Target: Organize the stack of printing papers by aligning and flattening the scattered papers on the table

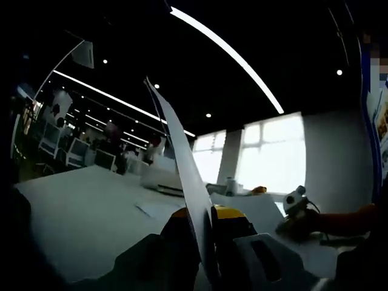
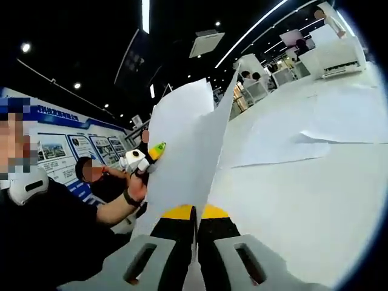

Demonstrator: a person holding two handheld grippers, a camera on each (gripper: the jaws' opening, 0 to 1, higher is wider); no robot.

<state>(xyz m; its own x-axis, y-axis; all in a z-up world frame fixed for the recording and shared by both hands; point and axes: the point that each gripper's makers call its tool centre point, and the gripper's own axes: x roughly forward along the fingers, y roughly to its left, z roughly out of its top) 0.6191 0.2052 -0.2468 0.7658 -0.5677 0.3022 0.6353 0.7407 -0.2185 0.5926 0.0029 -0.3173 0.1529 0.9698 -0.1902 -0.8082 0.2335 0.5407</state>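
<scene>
Right gripper view: right claw pinches upright paper sheets.

No readable text, label, brand or number anywhere. Wall posters behind person in right gripper view carry pictures and a line of characters, too small and blurred to read.

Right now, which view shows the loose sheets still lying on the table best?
The right gripper view: the loose sheets lie spread across the white table, beside the paper its jaws pinch. The left gripper view shows only a sheet's corner.
</scene>
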